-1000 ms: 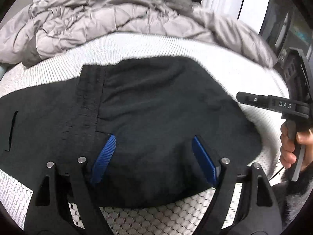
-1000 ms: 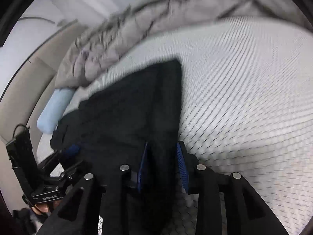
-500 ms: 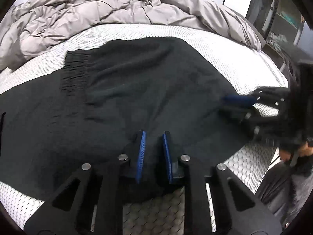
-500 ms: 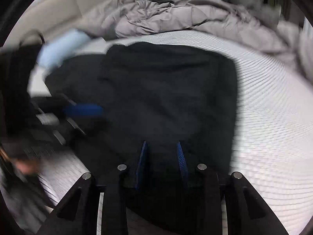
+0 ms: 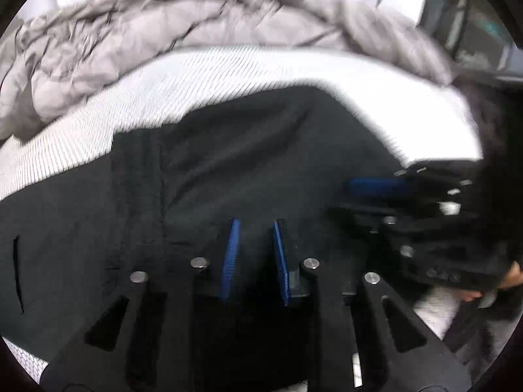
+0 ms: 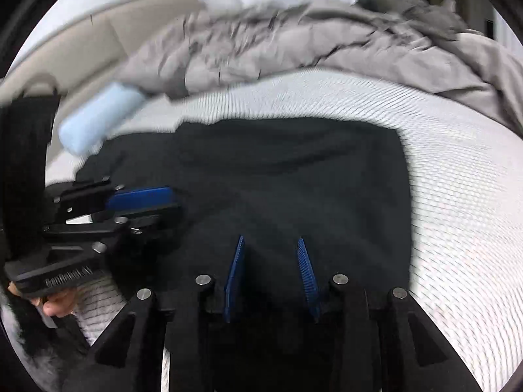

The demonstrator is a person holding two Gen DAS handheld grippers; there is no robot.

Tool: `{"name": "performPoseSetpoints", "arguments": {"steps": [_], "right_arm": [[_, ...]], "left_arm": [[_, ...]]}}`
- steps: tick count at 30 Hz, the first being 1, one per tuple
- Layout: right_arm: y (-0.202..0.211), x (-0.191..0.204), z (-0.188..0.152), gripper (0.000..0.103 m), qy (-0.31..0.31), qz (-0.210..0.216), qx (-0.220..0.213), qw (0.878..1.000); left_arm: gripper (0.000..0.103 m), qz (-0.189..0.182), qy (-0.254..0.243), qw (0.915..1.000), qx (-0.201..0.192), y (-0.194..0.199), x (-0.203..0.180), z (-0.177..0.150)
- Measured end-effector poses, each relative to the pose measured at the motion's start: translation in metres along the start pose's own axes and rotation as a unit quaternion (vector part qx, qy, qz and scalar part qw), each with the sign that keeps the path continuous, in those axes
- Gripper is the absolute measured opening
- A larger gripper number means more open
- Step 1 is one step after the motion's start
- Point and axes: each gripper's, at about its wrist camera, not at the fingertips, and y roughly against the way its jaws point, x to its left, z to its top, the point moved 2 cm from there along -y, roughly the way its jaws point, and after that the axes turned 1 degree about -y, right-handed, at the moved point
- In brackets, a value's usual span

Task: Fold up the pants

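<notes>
Black pants [image 5: 261, 163] lie spread on a white mesh mattress [image 5: 228, 75], with the gathered waistband [image 5: 137, 179] running up the left. My left gripper [image 5: 256, 256] is shut on a pinch of the pants' near edge, dark cloth filling the narrow gap between its blue pads. In the right wrist view the pants [image 6: 294, 170] form a broad dark block. My right gripper [image 6: 271, 274] holds cloth between its pads, and its jaws are opening slightly. Each gripper sees the other close beside it: the right gripper [image 5: 353, 197], and the left gripper [image 6: 153, 209].
A rumpled grey duvet [image 5: 163, 32] is heaped along the far side of the mattress [image 6: 457, 196]. A pale blue roll [image 6: 98, 121] lies at the far left by a beige headboard. A person's hand [image 6: 59, 300] grips the left tool. Bare mattress lies to the right.
The left jaws went from wide apart to nearly together on the pants' edge. The right gripper rolled and swung across with its cloth, ending close beside the left gripper.
</notes>
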Motion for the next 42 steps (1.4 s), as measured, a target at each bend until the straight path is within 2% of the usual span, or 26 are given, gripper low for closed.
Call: {"name": "performPoseSetpoints", "arguments": {"steps": [3, 5, 7, 10, 12, 14, 16, 18, 19, 20, 22, 23, 24, 25, 26, 29, 31, 33, 36, 38, 40, 42], "right_arm": [[-0.003, -0.006, 0.000, 0.034, 0.025, -0.040, 0.010, 0.999], [0.007, -0.027, -0.004, 0.034, 0.016, -0.093, 0.008, 0.995], [0.014, -0.046, -0.008, 0.034, -0.012, -0.074, 0.008, 0.997], [0.025, -0.047, -0.005, 0.035, -0.028, -0.055, -0.017, 0.998], [0.033, -0.043, 0.004, 0.035, -0.050, -0.013, -0.042, 0.998], [0.025, -0.039, 0.015, 0.036, -0.058, -0.002, -0.048, 0.997], [0.011, -0.023, 0.026, 0.036, -0.035, 0.001, -0.039, 0.999], [-0.014, -0.012, 0.028, 0.036, -0.007, -0.013, 0.004, 1.000], [-0.025, -0.012, 0.024, 0.036, 0.003, -0.023, 0.030, 0.999], [-0.027, -0.016, 0.022, 0.036, -0.001, -0.013, 0.035, 0.999], [-0.021, -0.038, 0.025, 0.036, -0.049, 0.009, 0.038, 0.998], [-0.016, -0.050, 0.024, 0.036, -0.067, -0.009, 0.035, 0.997], [-0.011, -0.064, 0.022, 0.035, -0.074, -0.059, 0.033, 0.995], [-0.008, -0.068, 0.019, 0.035, -0.073, -0.086, 0.030, 0.993], [-0.008, -0.072, 0.017, 0.035, -0.077, -0.095, 0.027, 0.992], [0.004, -0.071, 0.019, 0.036, -0.096, -0.072, -0.003, 0.993], [0.014, -0.061, 0.027, 0.037, -0.094, -0.048, -0.042, 0.994], [0.017, -0.051, 0.036, 0.043, -0.092, -0.042, -0.061, 0.993], [-0.009, -0.035, 0.064, 0.044, -0.082, -0.025, -0.050, 0.995], [-0.030, -0.024, 0.071, 0.044, -0.054, -0.034, -0.030, 0.998], [-0.051, -0.020, 0.072, 0.044, -0.032, -0.047, -0.006, 0.998], [-0.069, -0.031, 0.074, 0.044, -0.034, -0.064, 0.022, 0.997]], "left_arm": [[0.018, -0.044, 0.024, 0.9988, -0.004, 0.000, 0.016, -0.002], [0.018, -0.054, 0.032, 0.9980, -0.010, 0.007, 0.022, -0.005], [0.018, -0.044, 0.031, 0.9984, -0.014, 0.012, 0.024, -0.008], [0.018, -0.029, 0.035, 0.9987, -0.022, 0.026, 0.022, -0.008], [0.019, -0.035, 0.023, 0.9981, -0.045, 0.038, 0.013, 0.005], [0.019, -0.015, 0.002, 0.9991, -0.039, 0.031, 0.010, 0.025], [0.019, -0.002, -0.018, 0.9998, -0.012, 0.012, 0.010, 0.035], [0.019, 0.012, -0.025, 0.9994, 0.020, -0.014, 0.018, 0.034], [0.019, 0.001, -0.014, 0.9997, 0.020, -0.018, 0.024, 0.032], [0.019, -0.017, -0.001, 0.9998, 0.012, -0.017, 0.030, 0.029], [0.019, -0.039, 0.013, 0.9991, 0.002, -0.010, 0.041, 0.027], [0.019, -0.039, 0.017, 0.9991, -0.001, -0.007, 0.044, 0.026], [0.019, -0.033, 0.021, 0.9992, -0.004, -0.003, 0.047, 0.023], [0.019, -0.030, 0.019, 0.9994, -0.003, -0.001, 0.048, 0.021], [0.019, -0.026, 0.015, 0.9995, -0.004, 0.000, 0.048, 0.020], [0.019, -0.013, 0.013, 0.9998, -0.009, 0.013, 0.042, 0.017], [0.019, -0.006, 0.012, 0.9993, -0.034, 0.028, 0.041, 0.024], [0.019, 0.004, 0.016, 0.9987, -0.049, 0.030, 0.042, 0.040], [0.019, 0.003, 0.041, 0.9985, -0.037, 0.008, 0.053, 0.066], [0.019, -0.004, 0.045, 0.9986, -0.026, -0.011, 0.059, 0.074], [0.019, -0.003, 0.052, 0.9986, -0.011, -0.031, 0.071, 0.072], [0.016, -0.030, 0.067, 0.9973, -0.004, -0.044, 0.083, 0.066]]}}
